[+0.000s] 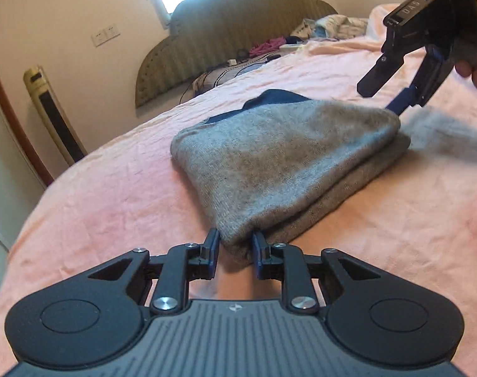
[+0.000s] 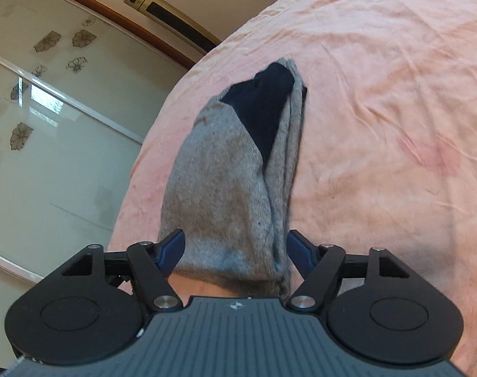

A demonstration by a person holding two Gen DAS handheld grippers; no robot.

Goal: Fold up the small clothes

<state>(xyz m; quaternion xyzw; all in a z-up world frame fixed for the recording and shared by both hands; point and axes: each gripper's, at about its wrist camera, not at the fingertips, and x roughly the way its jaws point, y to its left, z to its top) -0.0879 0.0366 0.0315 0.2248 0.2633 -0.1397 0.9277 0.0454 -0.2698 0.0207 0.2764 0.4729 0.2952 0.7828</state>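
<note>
Sock (image 1: 279, 157), grey, folded on the pink bed (image 1: 112, 194): my left gripper (image 1: 235, 245) jaws pinch its near edge; my right gripper (image 2: 235, 251) jaws straddle the far end, half-open, gripping nothing. Hold layers aligned, flatten evenly.

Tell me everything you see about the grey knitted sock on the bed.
The grey knitted sock with a dark navy patch at its far end lies folded in layers on the pink bed sheet. The left hand-held gripper pinches its near end; the right hand-held gripper straddles it with open jaws.
</note>
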